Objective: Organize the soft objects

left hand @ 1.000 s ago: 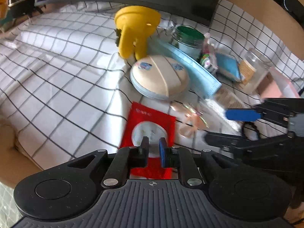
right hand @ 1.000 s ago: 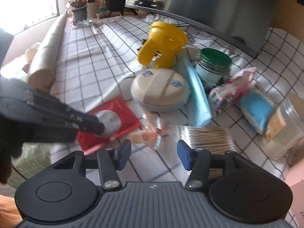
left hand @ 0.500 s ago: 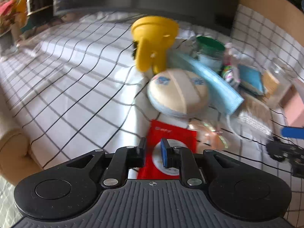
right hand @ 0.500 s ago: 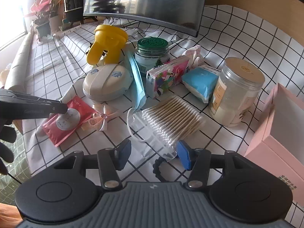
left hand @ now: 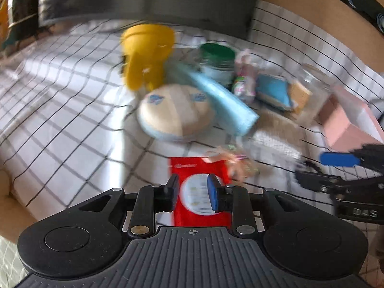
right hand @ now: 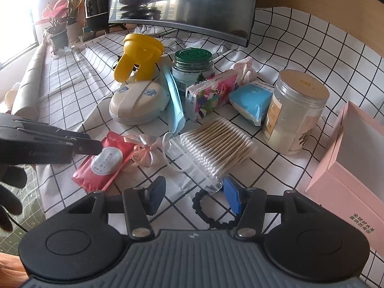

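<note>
A red wipe packet (left hand: 199, 192) (right hand: 103, 160) lies on the checked cloth. My left gripper (left hand: 193, 193) hovers over it, fingers open a little and empty. A round cream powder puff (right hand: 139, 102), a blue face mask (right hand: 174, 98), a floral tissue pack (right hand: 211, 94), a blue soft pack (right hand: 252, 98) and a pink ribbon bow (right hand: 144, 151) lie behind. My right gripper (right hand: 194, 194) is open and empty, low over the cloth near a pack of cotton swabs (right hand: 216, 146) and a black hair tie (right hand: 216, 216).
A yellow plastic toy (right hand: 139, 55), a green-lidded jar (right hand: 193, 67) and a clear jar (right hand: 292, 112) stand at the back. An open pink box (right hand: 348, 170) is at right. A monitor (right hand: 182, 2) stands behind. A cardboard roll (right hand: 28, 81) lies at left.
My left gripper has opened slightly over the red packet and swung right; its view is blurred. My right gripper pulled back and turned right, bringing the jar and pink box into view.
</note>
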`<state>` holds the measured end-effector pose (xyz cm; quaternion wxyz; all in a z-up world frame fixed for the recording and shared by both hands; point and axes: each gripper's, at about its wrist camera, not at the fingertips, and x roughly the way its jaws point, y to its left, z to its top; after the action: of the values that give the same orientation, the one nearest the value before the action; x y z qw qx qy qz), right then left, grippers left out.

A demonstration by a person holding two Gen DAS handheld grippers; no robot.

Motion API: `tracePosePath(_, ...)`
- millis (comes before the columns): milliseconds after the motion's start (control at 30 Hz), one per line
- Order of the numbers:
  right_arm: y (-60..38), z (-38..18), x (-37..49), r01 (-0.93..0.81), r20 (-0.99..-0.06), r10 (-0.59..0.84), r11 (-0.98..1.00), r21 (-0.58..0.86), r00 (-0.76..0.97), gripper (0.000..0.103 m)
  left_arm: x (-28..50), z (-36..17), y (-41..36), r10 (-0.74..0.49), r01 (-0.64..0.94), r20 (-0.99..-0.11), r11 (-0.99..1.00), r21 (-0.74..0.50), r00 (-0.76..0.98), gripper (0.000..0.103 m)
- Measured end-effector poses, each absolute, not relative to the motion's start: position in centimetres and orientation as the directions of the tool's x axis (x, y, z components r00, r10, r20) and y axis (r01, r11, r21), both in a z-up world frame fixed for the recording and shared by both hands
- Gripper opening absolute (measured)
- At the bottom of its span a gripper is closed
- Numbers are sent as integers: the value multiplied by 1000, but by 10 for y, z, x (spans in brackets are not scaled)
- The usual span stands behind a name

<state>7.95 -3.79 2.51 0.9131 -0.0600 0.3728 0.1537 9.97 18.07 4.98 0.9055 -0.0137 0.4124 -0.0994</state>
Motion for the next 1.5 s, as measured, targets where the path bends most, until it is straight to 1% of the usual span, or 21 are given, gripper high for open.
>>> tracePosePath(67,-39,25,79,-330,-700,238,944,3,673,54,99,47,162,-159,214,-750,977,-24,642,28)
tracePosePath(167,-42,25,76,-344,-699,243,939,-4,673,54,96,36,142,-117,256,-769,965,63,629,29)
tracePosePath(200,-44,25,75,-348,-698,244,937,-7,673,54,93,32,139,-102,267,-771,960,90,628,31)
tracePosePath(267,-48,24,73,-347,-699,244,938,-7,672,54,86,30,134,-74,279,-755,949,148,652,31)
tracePosePath(300,-50,23,73,-344,-701,243,939,-4,670,54,85,30,134,-72,276,-755,950,147,652,30)
tracePosePath(367,-53,21,74,-340,-707,243,940,3,664,54,86,29,138,-96,248,-759,965,89,644,32)
tracePosePath(400,-54,20,73,-339,-709,244,941,7,661,54,86,29,141,-107,236,-758,970,63,644,36)
tracePosePath(433,-55,20,73,-340,-711,245,940,9,660,54,86,29,143,-122,231,-756,972,39,643,43)
tracePosePath(500,-56,19,71,-345,-712,249,939,10,657,54,86,29,145,-160,230,-752,973,-12,639,52)
tracePosePath(533,-56,18,70,-349,-713,251,937,10,655,54,86,29,146,-172,224,-750,974,-32,639,54)
tracePosePath(667,-54,19,67,-363,-712,260,932,8,652,54,86,33,156,-218,175,-747,975,-137,628,54)
tracePosePath(700,-54,19,66,-365,-712,262,931,8,652,54,84,35,159,-207,154,-741,978,-141,639,54)
tracePosePath(767,-54,19,64,-364,-712,262,931,10,652,54,82,35,159,-130,117,-739,991,-70,661,52)
tracePosePath(800,-54,19,64,-362,-713,261,932,12,651,54,84,33,160,-109,102,-746,993,-55,656,52)
tracePosePath(867,-54,18,63,-361,-718,259,932,12,646,54,90,29,163,-89,65,-762,996,-62,642,52)
tracePosePath(933,-54,18,60,-366,-719,260,931,9,645,54,94,28,163,-104,60,-762,995,-85,639,54)
tracePosePath(1133,-55,18,54,-368,-723,255,930,1,642,54,99,27,156,-162,121,-763,987,-109,625,55)
tracePosePath(1367,-60,16,53,-359,-729,256,933,15,635,54,101,27,142,-126,144,-775,988,-45,620,57)
tracePosePath(1400,-60,16,52,-360,-728,258,933,16,635,54,103,27,142,-138,154,-776,987,-53,615,61)
tracePosePath(1433,-59,16,52,-363,-727,260,932,17,635,54,105,27,143,-160,165,-778,983,-74,607,68)
tracePosePath(1500,-58,17,52,-369,-727,265,929,17,634,54,109,27,146,-206,176,-784,976,-125,586,77)
